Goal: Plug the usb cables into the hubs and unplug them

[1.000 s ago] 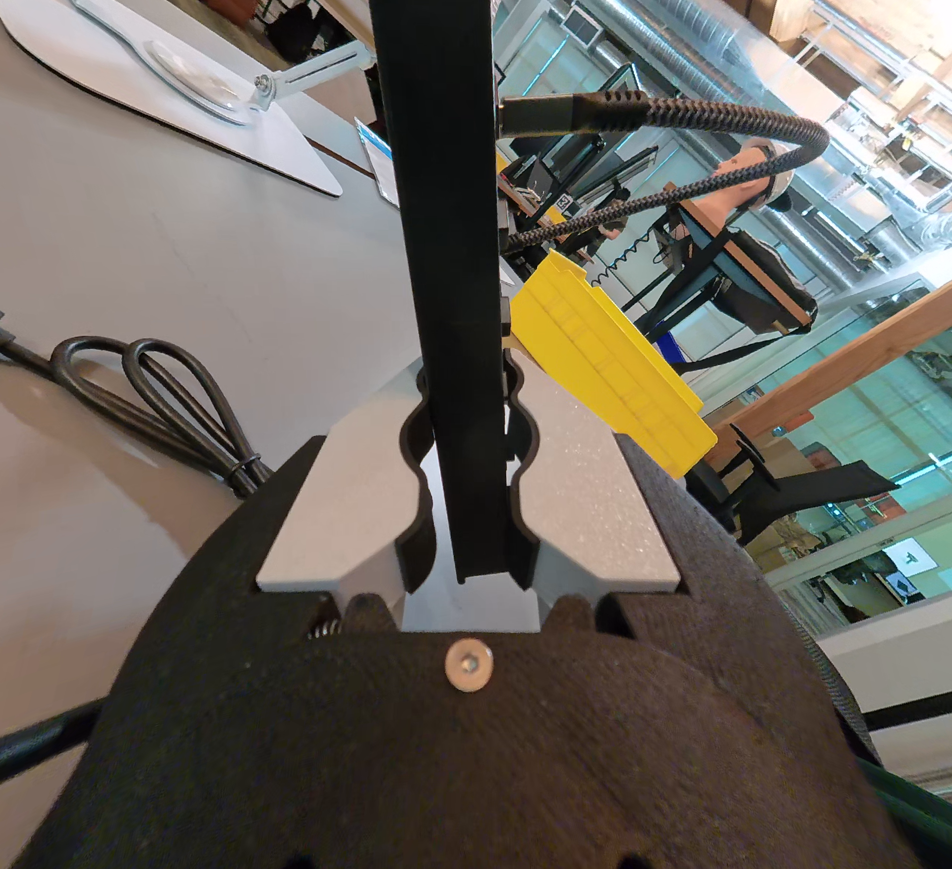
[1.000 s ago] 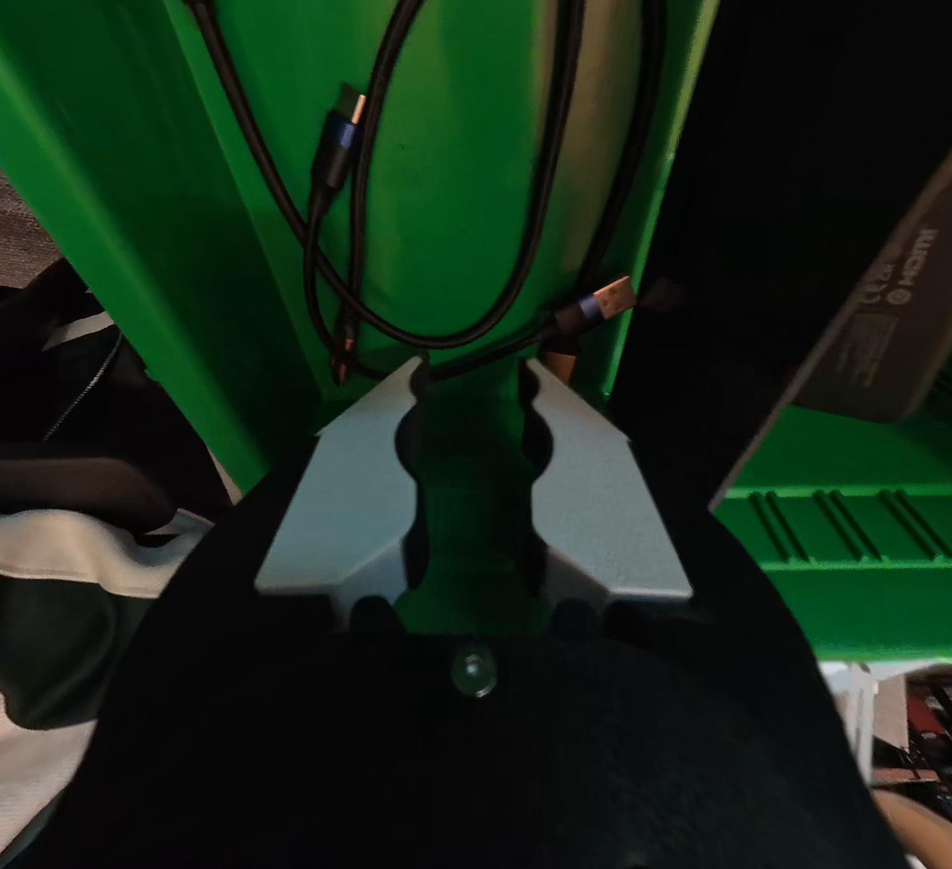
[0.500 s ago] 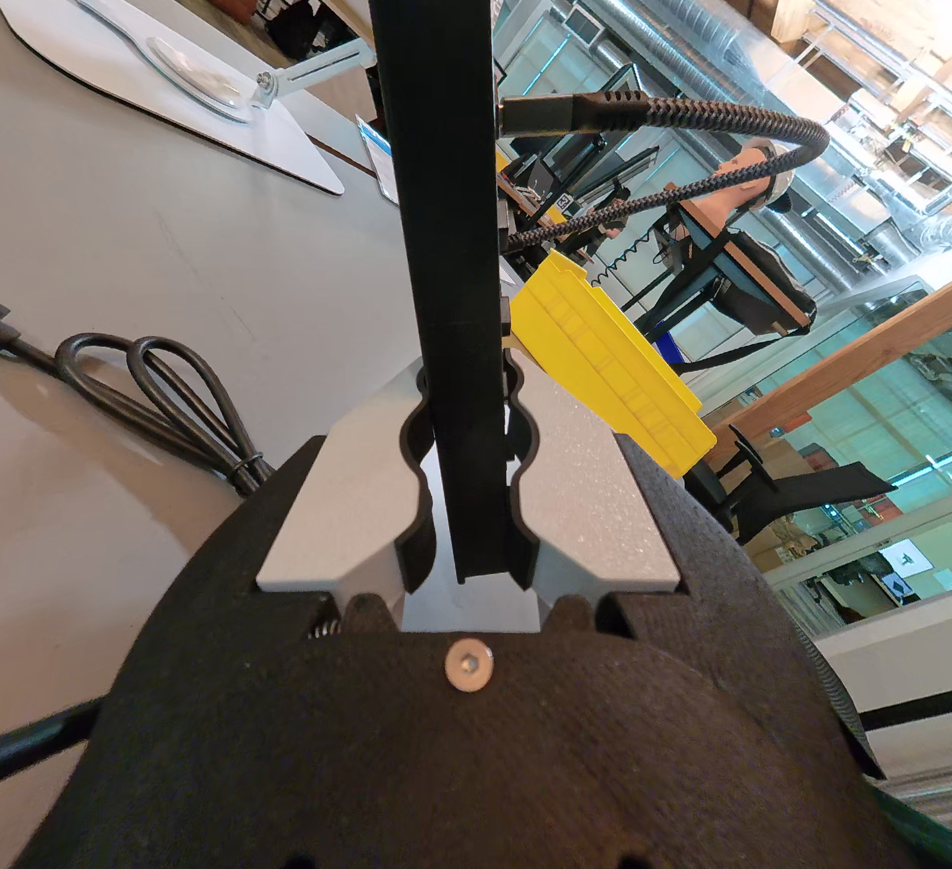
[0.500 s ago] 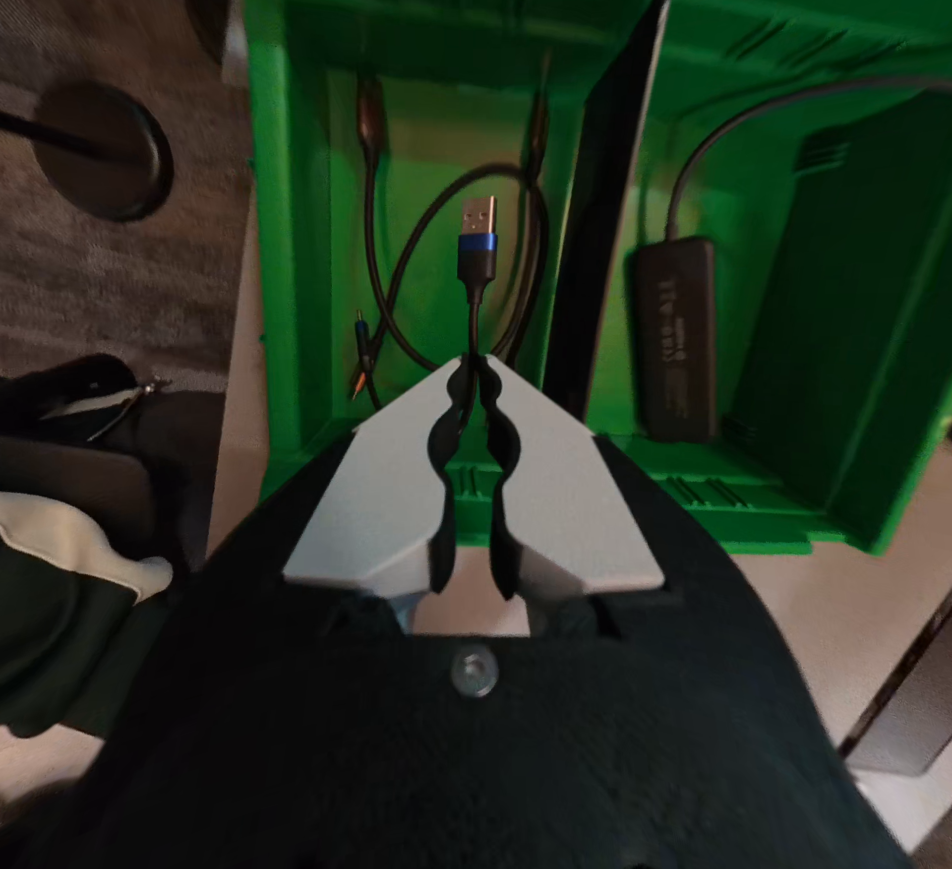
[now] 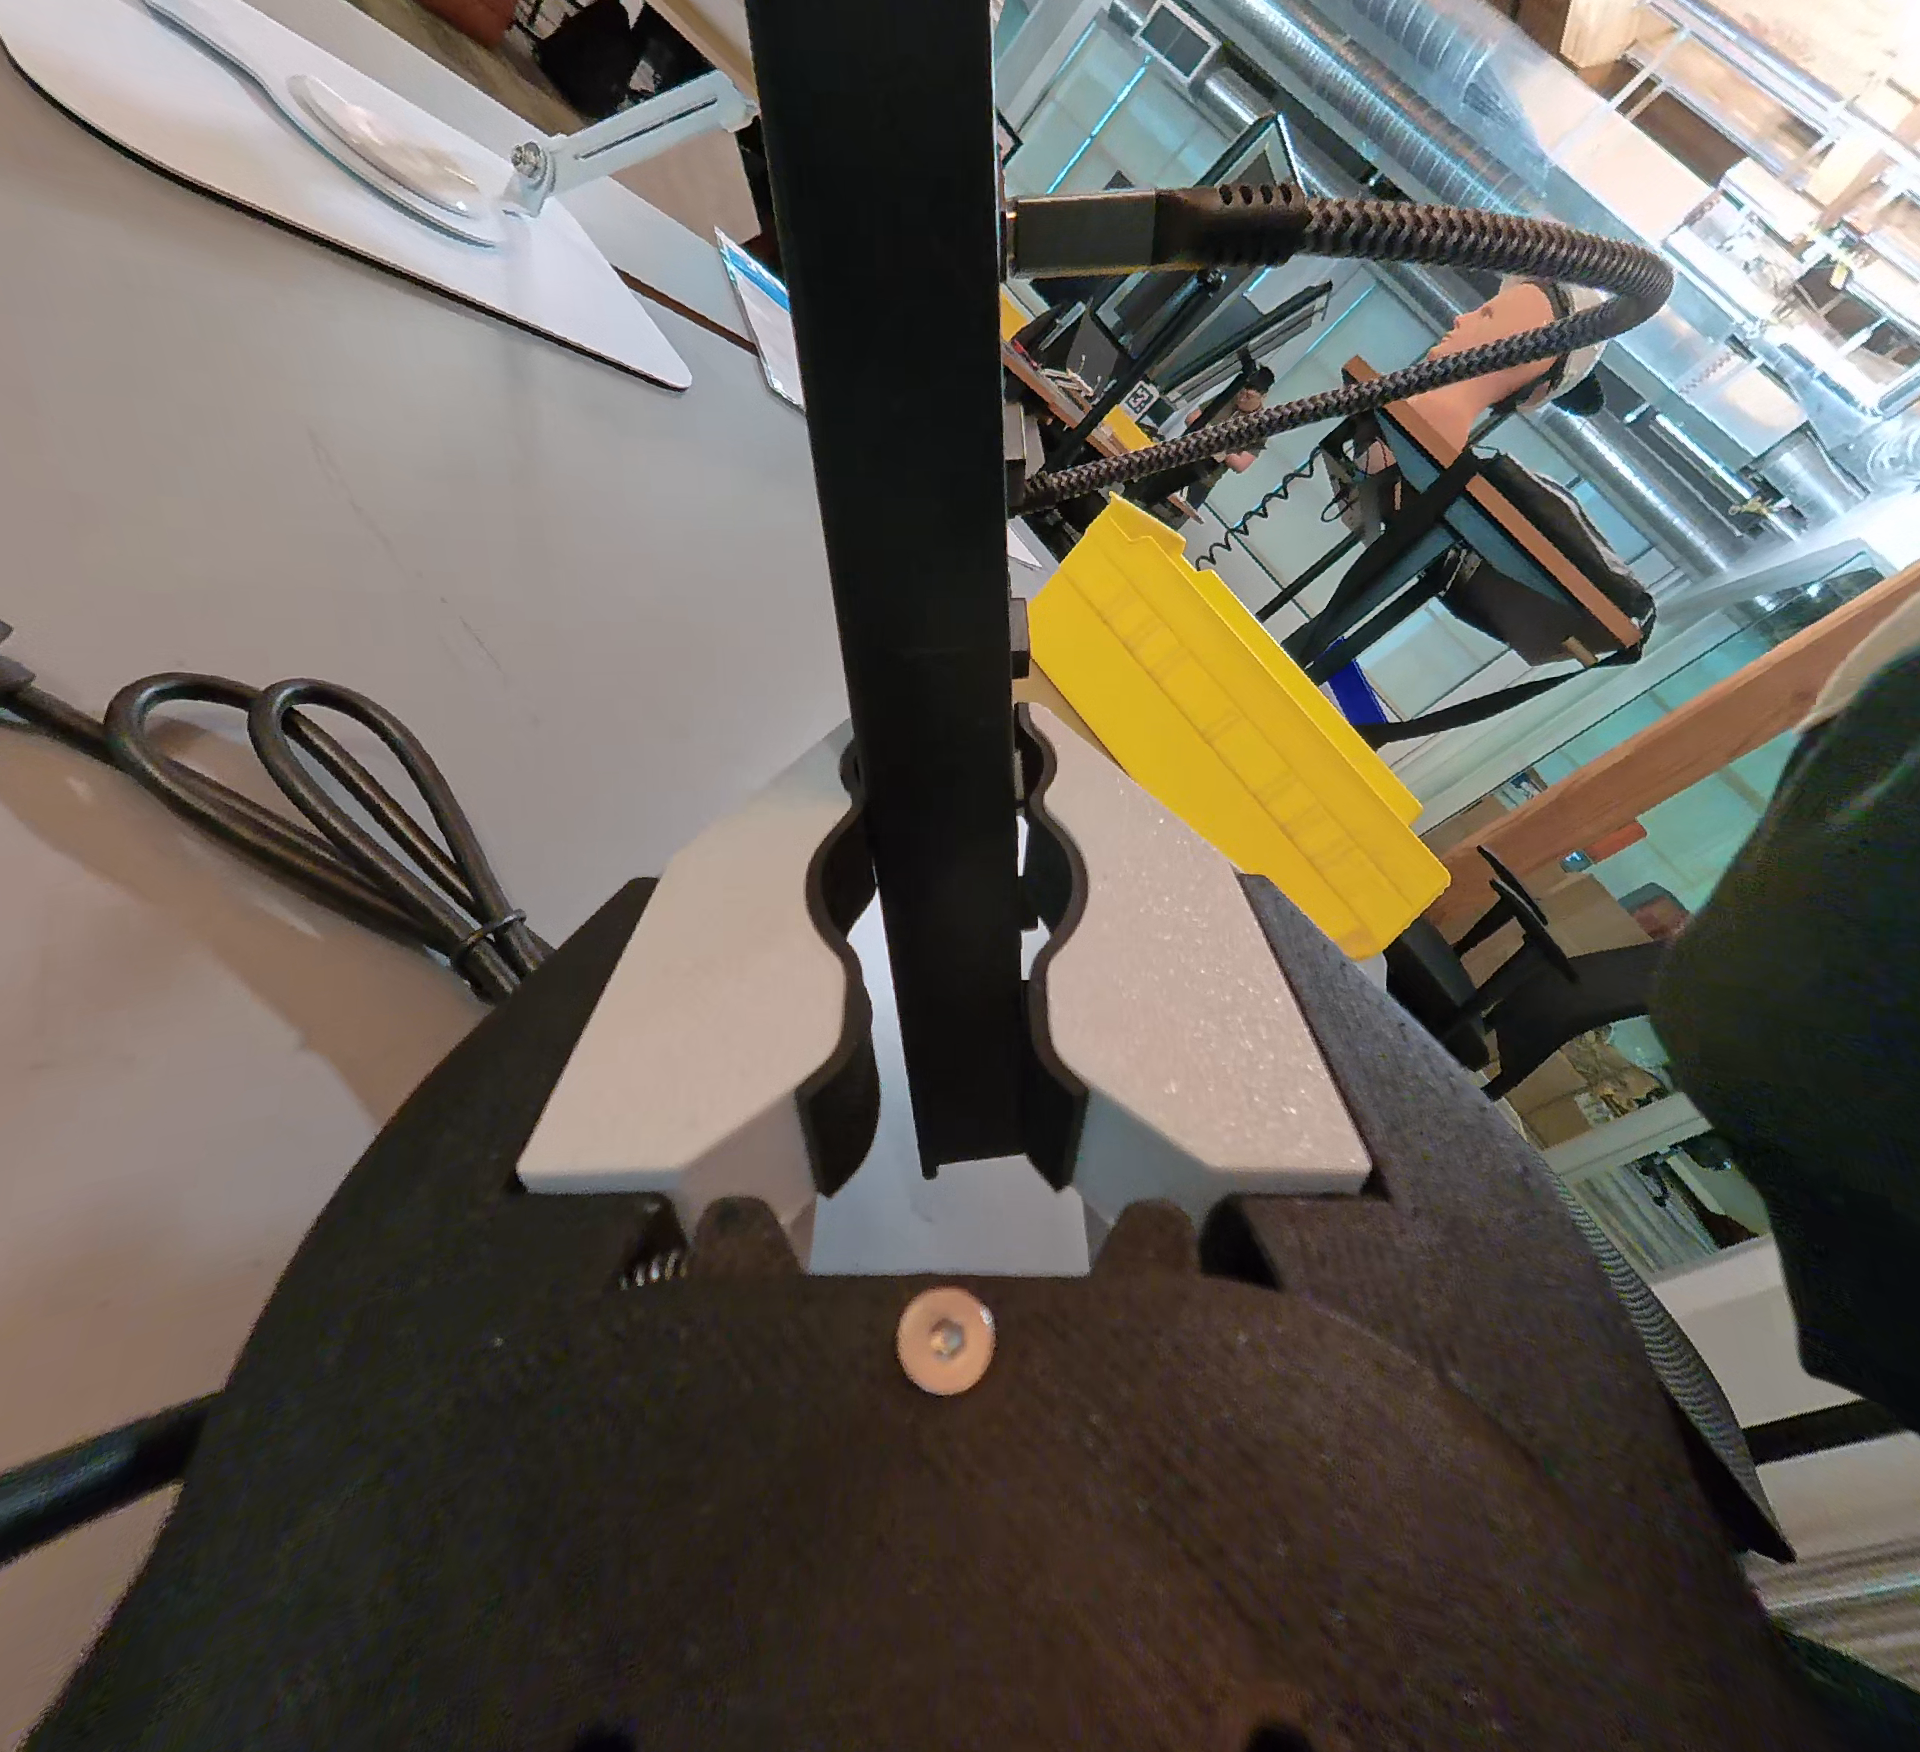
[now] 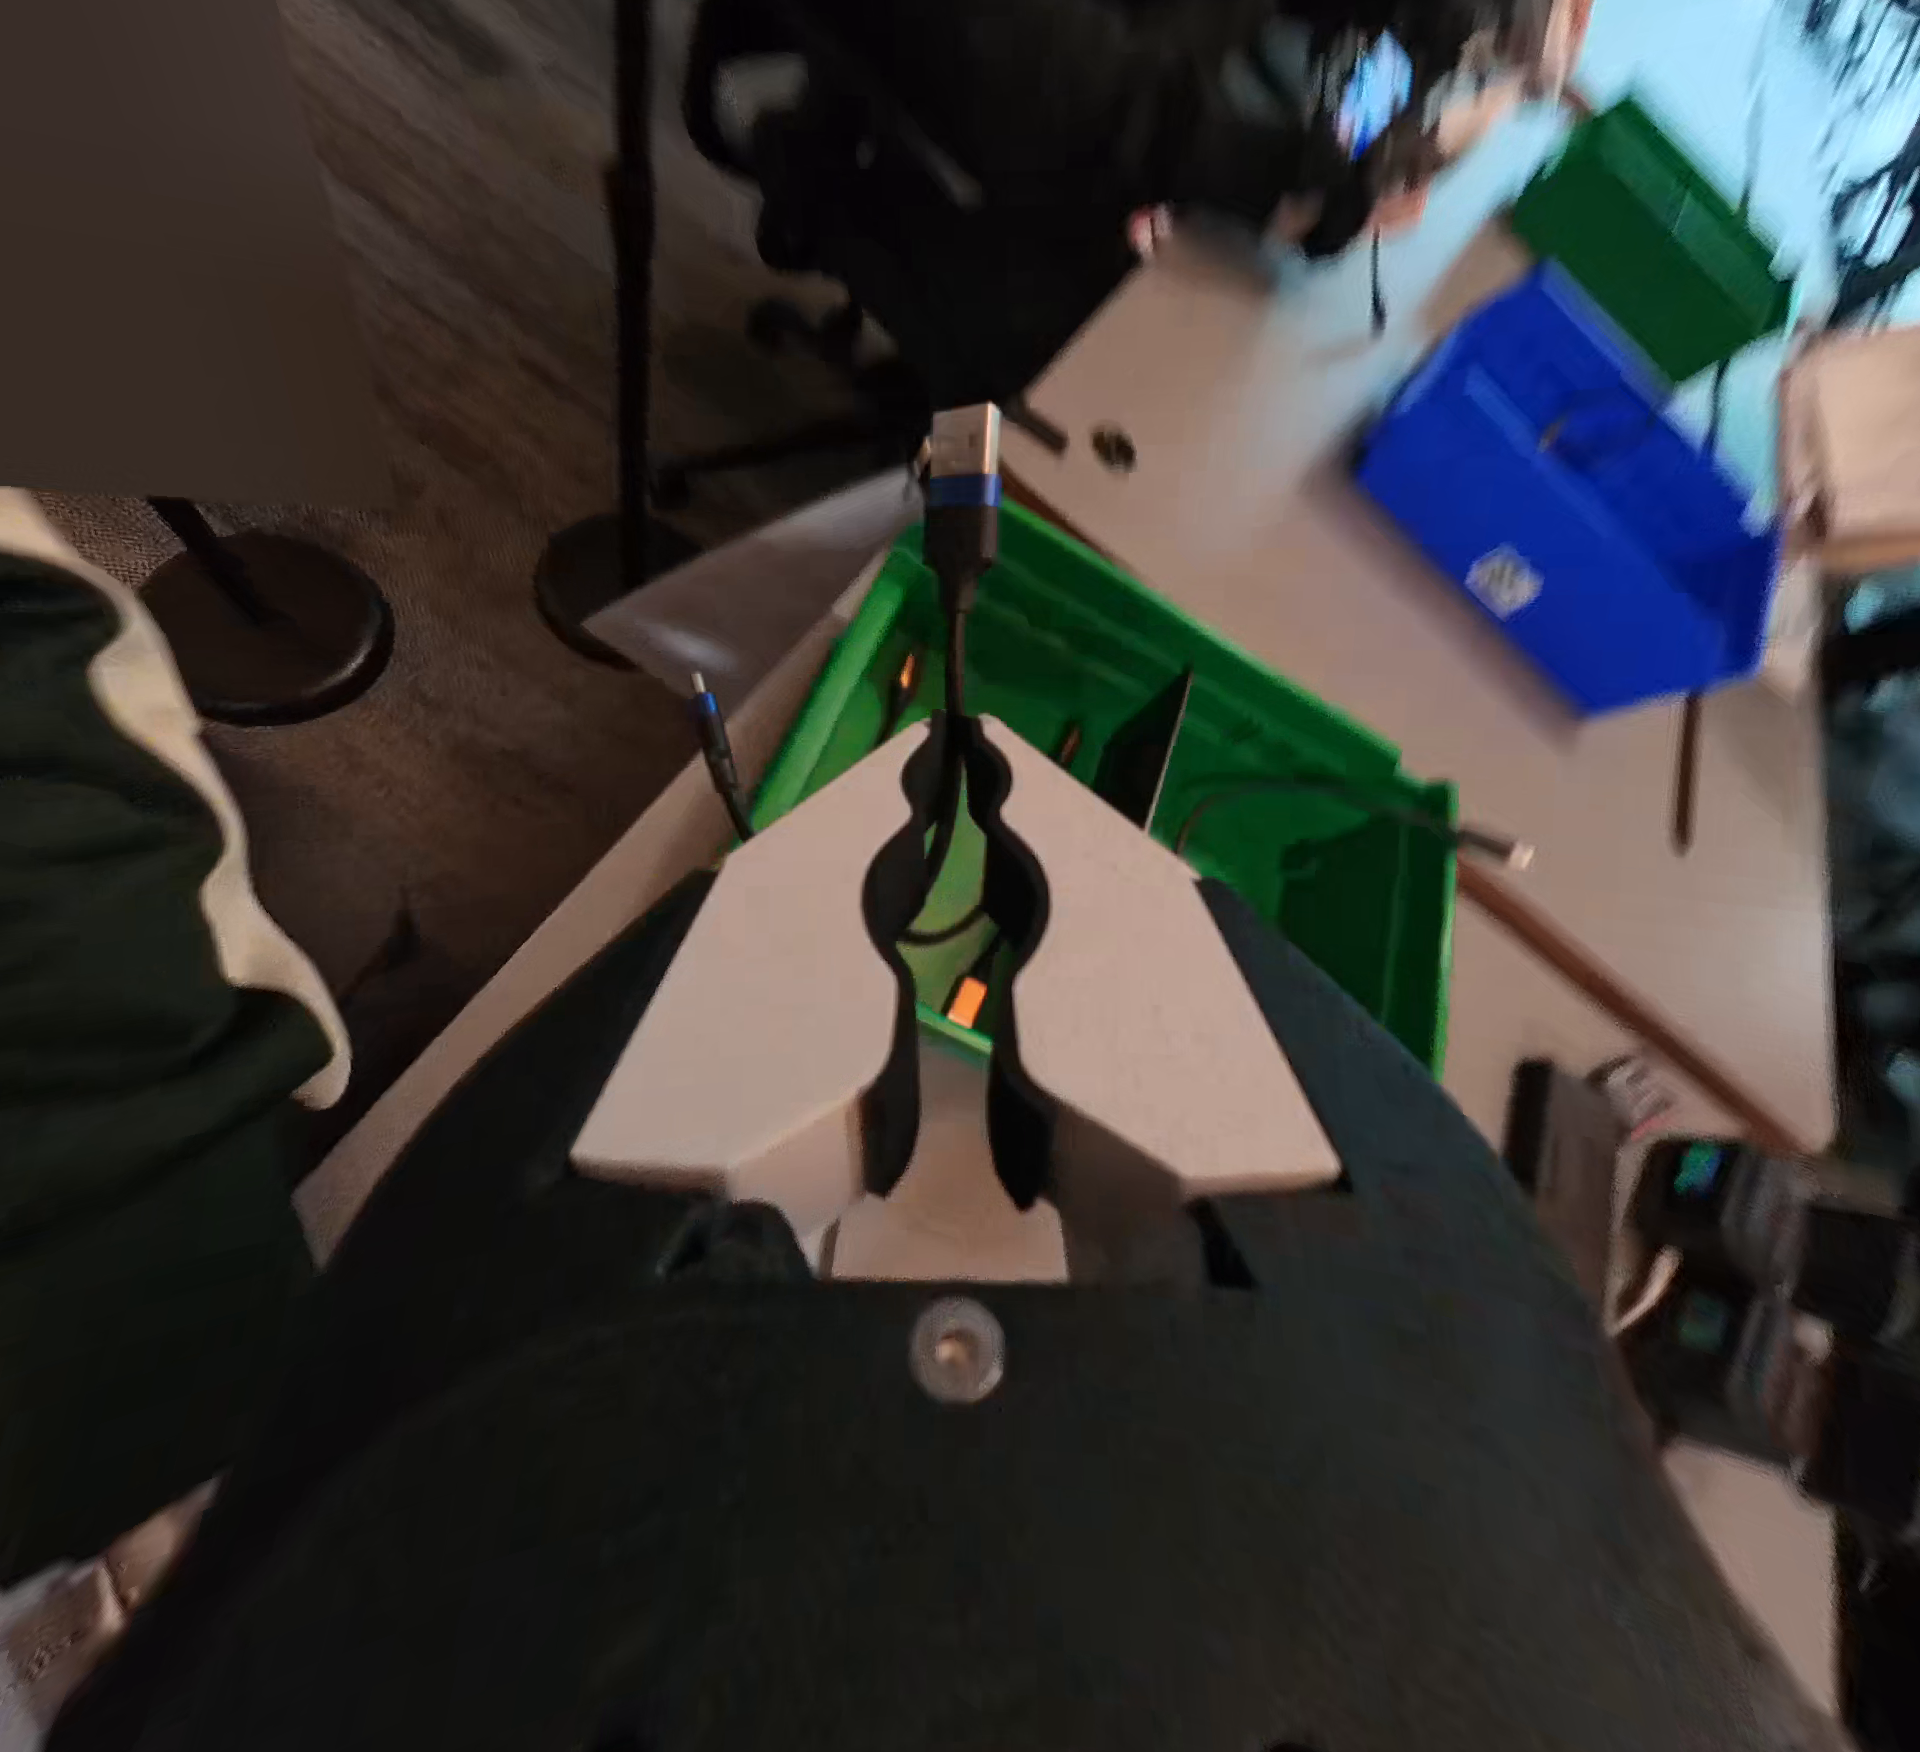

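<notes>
My left gripper (image 5: 940, 746) is shut on a long black USB hub (image 5: 883, 352) and holds it upright above the grey table (image 5: 312, 507). A braided cable (image 5: 1403, 248) is plugged into the hub's right side and loops back behind it. My right gripper (image 6: 956, 736) is shut on a thin black USB cable (image 6: 951, 663), whose blue-banded metal plug (image 6: 966, 476) points up and away. It is held above the green bin (image 6: 1195, 715), which holds more cables and a black divider (image 6: 1153, 746).
A bundled black cord (image 5: 343, 819) lies on the table at the left. A white lamp base (image 5: 312, 144) is at the far left, and a yellow bin (image 5: 1226, 726) at the right. A blue bin (image 6: 1558, 507) sits on a table beyond the green one. A dark sleeve (image 5: 1818, 1027) is at the right.
My right gripper closed on the blue-banded USB cable inside the green bin and lifted it out and up. The left gripper with the hub stayed almost still.
</notes>
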